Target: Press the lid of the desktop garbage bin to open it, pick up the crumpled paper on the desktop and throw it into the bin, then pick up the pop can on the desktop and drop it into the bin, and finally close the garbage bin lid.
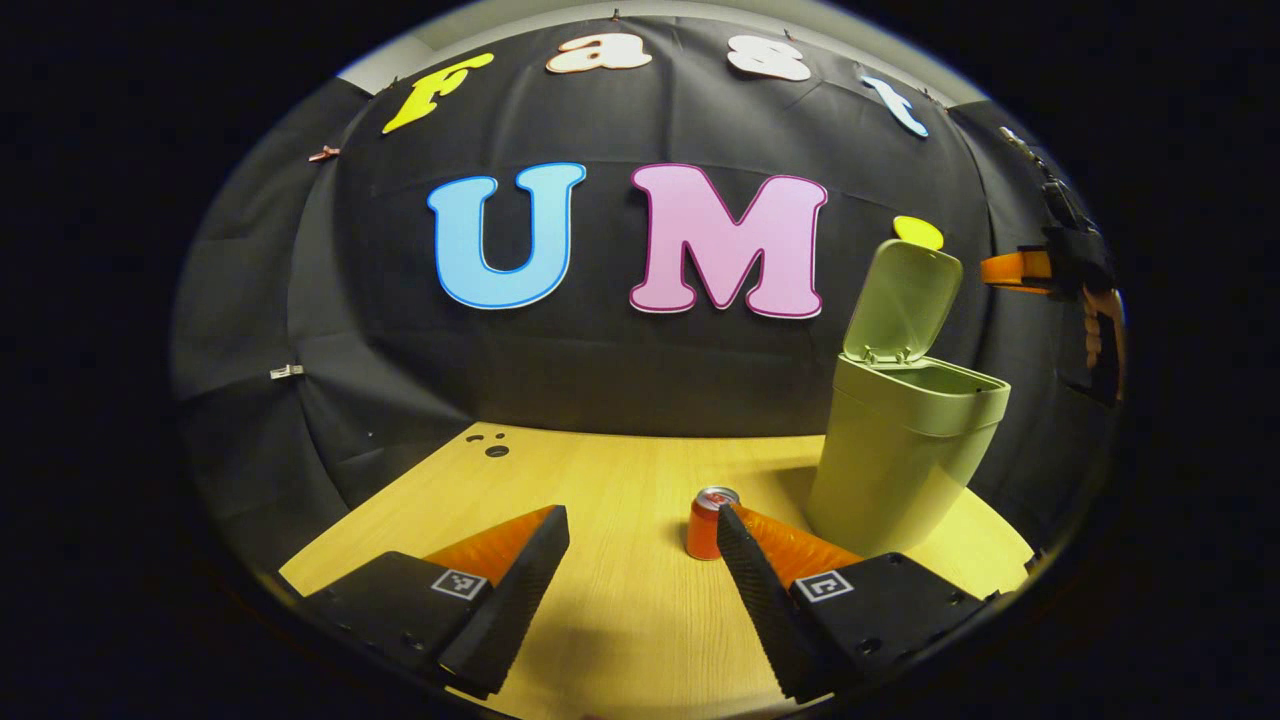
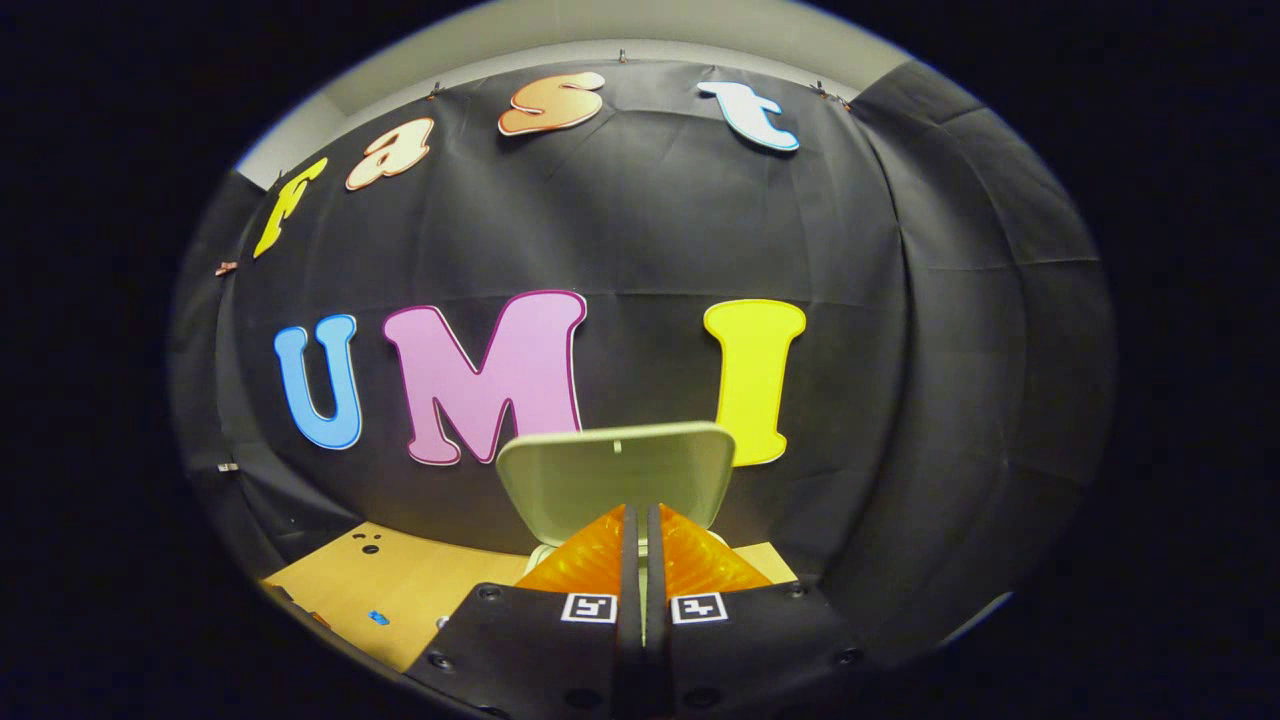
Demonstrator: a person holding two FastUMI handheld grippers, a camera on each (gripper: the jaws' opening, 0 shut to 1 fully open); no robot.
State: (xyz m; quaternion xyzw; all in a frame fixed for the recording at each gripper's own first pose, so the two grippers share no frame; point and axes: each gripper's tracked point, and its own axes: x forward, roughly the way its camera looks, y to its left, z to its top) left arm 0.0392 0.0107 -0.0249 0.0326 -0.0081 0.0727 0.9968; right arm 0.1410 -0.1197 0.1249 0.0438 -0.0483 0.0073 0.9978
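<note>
Fingers of the left gripper (image 1: 640,545) spread wide, low over the desk (image 1: 620,620); pop can (image 1: 710,522) upright just beyond, touching or just behind one fingertip, hard to tell which. Garbage bin (image 1: 900,450) beside it, lid (image 1: 900,300) up. Right gripper (image 2: 636,540) pressed together on nothing, raised in front of the lid. Can is probably light, thin-walled, slick, easily dented: take it mid-body across the round side, gentle squeeze. No crumpled paper on the desk; likely binned.
</note>
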